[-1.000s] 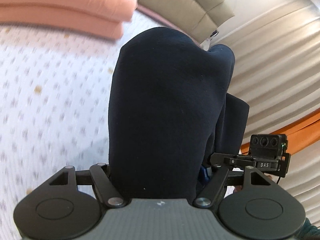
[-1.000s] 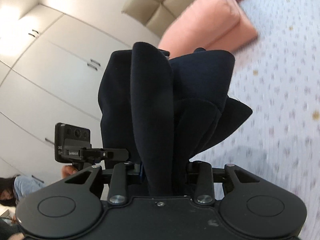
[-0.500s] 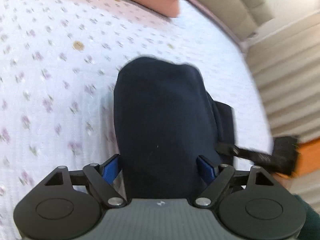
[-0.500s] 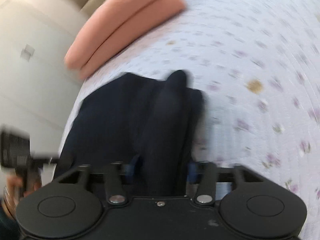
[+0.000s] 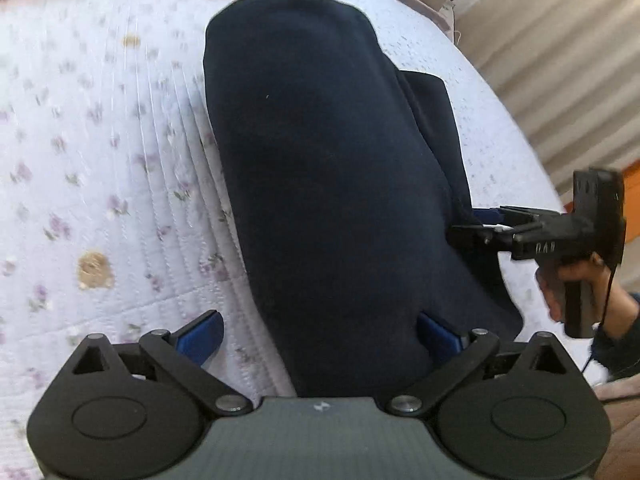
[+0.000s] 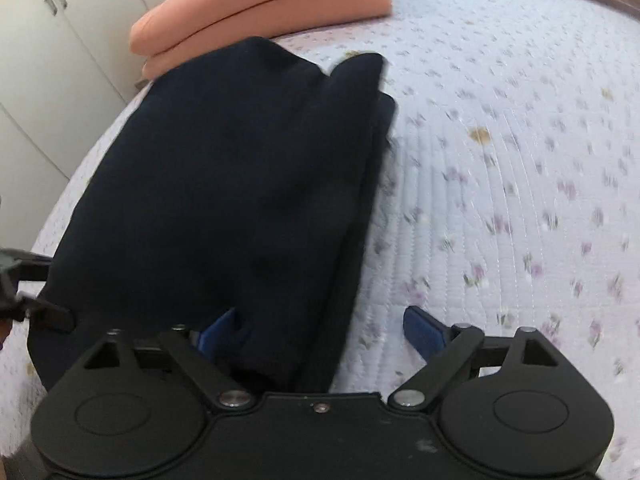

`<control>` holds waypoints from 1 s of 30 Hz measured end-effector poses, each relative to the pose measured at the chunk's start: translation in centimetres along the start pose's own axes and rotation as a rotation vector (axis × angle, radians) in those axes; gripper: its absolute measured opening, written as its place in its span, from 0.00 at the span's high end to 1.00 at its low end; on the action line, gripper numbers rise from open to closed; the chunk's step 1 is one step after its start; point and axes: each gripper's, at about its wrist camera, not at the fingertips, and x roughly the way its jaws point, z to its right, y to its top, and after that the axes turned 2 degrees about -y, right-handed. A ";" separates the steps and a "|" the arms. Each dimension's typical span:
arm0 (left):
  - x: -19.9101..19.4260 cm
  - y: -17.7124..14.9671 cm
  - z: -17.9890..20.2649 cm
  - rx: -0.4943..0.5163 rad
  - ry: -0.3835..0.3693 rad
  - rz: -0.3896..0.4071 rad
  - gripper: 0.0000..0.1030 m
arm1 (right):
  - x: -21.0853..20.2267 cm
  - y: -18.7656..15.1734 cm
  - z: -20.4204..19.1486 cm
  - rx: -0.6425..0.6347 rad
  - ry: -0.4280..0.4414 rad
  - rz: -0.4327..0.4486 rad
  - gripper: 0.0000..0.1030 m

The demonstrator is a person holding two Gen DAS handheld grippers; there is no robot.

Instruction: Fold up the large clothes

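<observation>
A dark navy garment (image 5: 328,184) lies folded in a long stack on the floral quilted bed (image 5: 100,168). It also shows in the right wrist view (image 6: 224,200). My left gripper (image 5: 320,332) is open, its blue fingers standing apart at the garment's near end. My right gripper (image 6: 324,332) is open too, its left finger under the cloth edge, its right finger over bare quilt. The right gripper (image 5: 560,236) also shows at the garment's right side in the left wrist view.
A folded salmon-pink blanket (image 6: 264,12) lies at the head of the bed beyond the garment. White wardrobe doors (image 6: 52,60) stand to the left of the bed. Pale curtains (image 5: 560,60) hang at the right. The quilt (image 6: 520,184) stretches to the right.
Both grippers came down from holding the garment in the air and laid it on the bed. Their jaws have opened and let the cloth go.
</observation>
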 end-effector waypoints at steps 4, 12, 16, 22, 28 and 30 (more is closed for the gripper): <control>-2.4 -0.4 1.5 0.026 0.087 0.026 0.00 | -1.2 -0.3 -0.4 -0.042 -0.051 0.023 0.00; -7.1 -1.7 5.3 0.027 0.342 -0.010 0.00 | -6.8 0.9 -1.4 0.146 -0.254 0.041 0.02; -10.9 -1.1 6.4 -0.016 0.440 0.057 0.00 | -13.0 2.4 -4.5 0.131 -0.133 0.130 0.00; -15.7 3.2 10.5 -0.067 0.444 0.279 0.00 | -16.9 3.3 -10.3 -0.041 -0.098 0.119 0.00; -13.0 2.2 13.1 -0.068 0.512 0.215 0.00 | -14.2 1.9 -11.8 -0.094 -0.095 -0.043 0.00; -12.1 1.6 12.7 -0.085 0.496 0.163 0.00 | -13.9 1.3 -11.4 -0.049 -0.113 -0.075 0.00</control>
